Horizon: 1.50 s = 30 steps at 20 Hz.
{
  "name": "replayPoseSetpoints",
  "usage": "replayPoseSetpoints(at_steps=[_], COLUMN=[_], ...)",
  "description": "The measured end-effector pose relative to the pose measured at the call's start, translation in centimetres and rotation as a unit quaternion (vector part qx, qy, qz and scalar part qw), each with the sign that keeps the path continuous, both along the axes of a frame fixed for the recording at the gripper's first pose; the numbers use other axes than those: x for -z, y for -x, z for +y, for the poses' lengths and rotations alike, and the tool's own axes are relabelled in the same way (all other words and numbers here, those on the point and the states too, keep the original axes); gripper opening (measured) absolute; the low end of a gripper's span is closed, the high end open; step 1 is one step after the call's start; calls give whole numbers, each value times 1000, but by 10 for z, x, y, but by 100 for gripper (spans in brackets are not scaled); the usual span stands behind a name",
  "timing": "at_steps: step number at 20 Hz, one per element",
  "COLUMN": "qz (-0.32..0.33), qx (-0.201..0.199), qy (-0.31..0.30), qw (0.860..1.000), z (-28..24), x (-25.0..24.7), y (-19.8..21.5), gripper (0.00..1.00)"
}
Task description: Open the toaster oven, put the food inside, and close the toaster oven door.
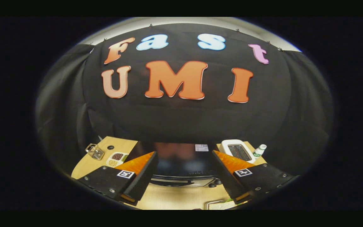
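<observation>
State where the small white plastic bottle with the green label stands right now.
In the gripper view, the bottle stands on the wooden table, beside the white toaster, beyond the open gripper.

No legible text is seen. A white label (201,147) on the toaster oven (181,160) and square coded markers on the gripper (184,176) fingers (125,174) are too small to be read.

Glossy black toaster oven (181,160), pale smooth wooden table (169,197), matt ridged jaws.
</observation>
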<state>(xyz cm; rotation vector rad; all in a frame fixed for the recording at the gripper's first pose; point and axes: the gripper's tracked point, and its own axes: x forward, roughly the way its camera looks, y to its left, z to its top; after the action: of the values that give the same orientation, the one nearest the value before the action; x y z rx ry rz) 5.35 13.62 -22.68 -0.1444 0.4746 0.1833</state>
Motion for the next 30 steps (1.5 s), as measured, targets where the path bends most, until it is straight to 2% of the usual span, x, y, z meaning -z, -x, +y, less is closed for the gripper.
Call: replayPoseSetpoints(at_steps=[7, 14, 24, 30], qz=[84, 140, 125, 150], qx=[-2, -1, -3, -5], qy=[5, 8, 20, 41], qw=[996, 990, 992, 988], z=[19, 19, 15, 5], x=[77, 119, 116, 121], y=[-2, 12, 29, 72], gripper=[99, 100, 100, 100])
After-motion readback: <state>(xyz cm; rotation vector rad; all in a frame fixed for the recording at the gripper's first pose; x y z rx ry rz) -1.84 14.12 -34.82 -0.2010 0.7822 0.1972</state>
